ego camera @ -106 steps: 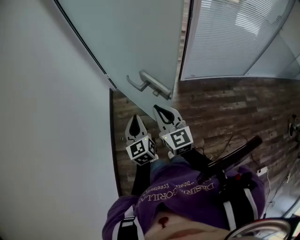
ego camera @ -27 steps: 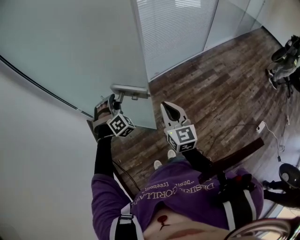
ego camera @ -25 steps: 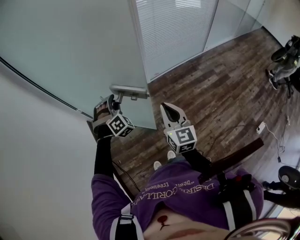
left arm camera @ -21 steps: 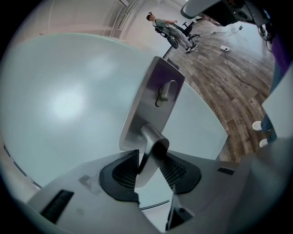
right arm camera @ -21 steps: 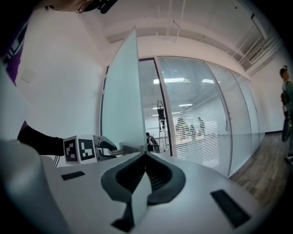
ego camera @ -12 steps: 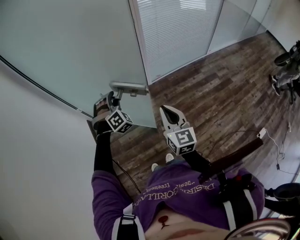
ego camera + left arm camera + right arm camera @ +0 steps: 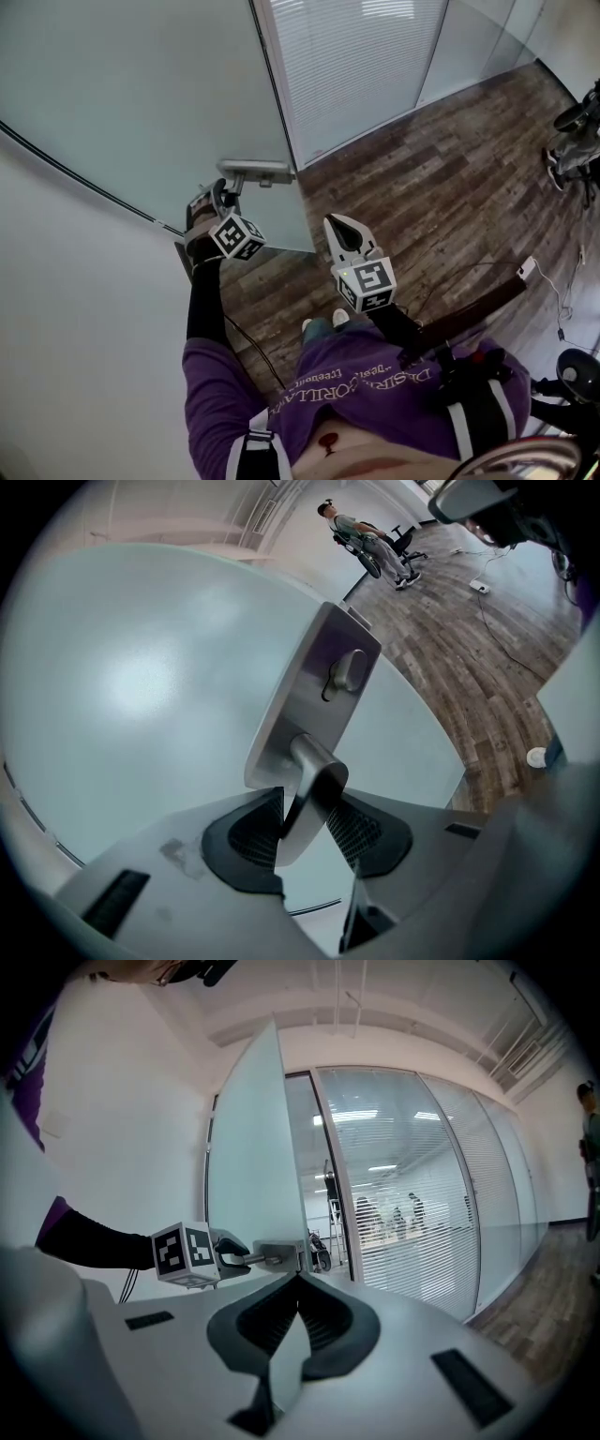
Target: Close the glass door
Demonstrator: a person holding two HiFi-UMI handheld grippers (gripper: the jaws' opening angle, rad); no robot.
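I had my left gripper (image 7: 219, 194) clamped on the handle (image 7: 255, 171) at 11 o'clock, right gripper (image 7: 340, 226) shut and empty, the glass door (image 7: 141, 103) ajar, unlatched.

head view: from above, steeply down on glass door (image 7: 141, 94) and floor (image 7: 441, 159) | left gripper view: close up on door handle (image 7: 314, 789) | right gripper view: farther back, level, shares that door handle

The dark wood-plank floor (image 7: 422, 159) carries a thin cable (image 7: 469, 270) that runs to a white plug (image 7: 527, 267) near its right edge. The person's shoes (image 7: 337, 319) stand on it, and an occupied office chair (image 7: 403, 544) stands at its far end.
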